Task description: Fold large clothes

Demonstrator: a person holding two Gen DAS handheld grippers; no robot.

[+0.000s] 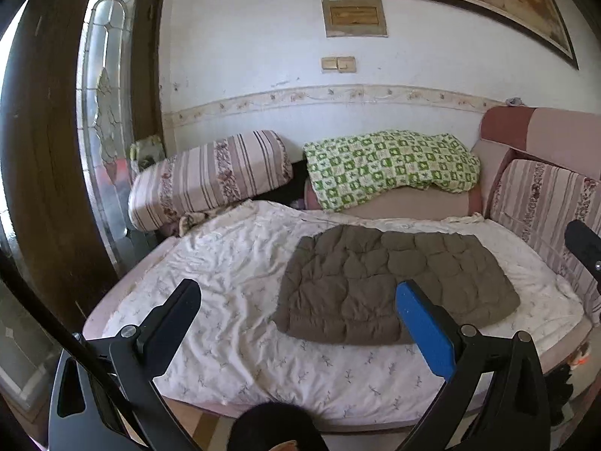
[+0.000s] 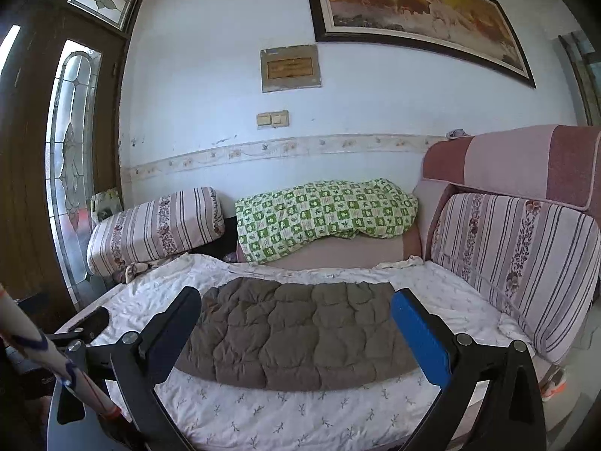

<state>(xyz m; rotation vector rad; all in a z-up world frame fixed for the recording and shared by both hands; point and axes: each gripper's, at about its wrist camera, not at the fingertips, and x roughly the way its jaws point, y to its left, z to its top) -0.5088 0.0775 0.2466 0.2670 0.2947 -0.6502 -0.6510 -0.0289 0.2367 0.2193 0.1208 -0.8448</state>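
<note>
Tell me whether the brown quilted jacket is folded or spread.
Folded: the brown quilted jacket lies as a compact rectangle on the white sheet, no sleeves showing.

Soft daylight entered through the glass door (image 2: 73, 173) at the left; the white wall (image 2: 375, 112) looked bright. Fisheye bending and dark vignetting marked the corners.

Matt quilted cloth jacket (image 2: 296, 334)

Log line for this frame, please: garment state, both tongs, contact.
garment: brown quilted jacket folded flat on white sheet | left tongs: open, empty | right tongs: open, empty | contact: none
</note>
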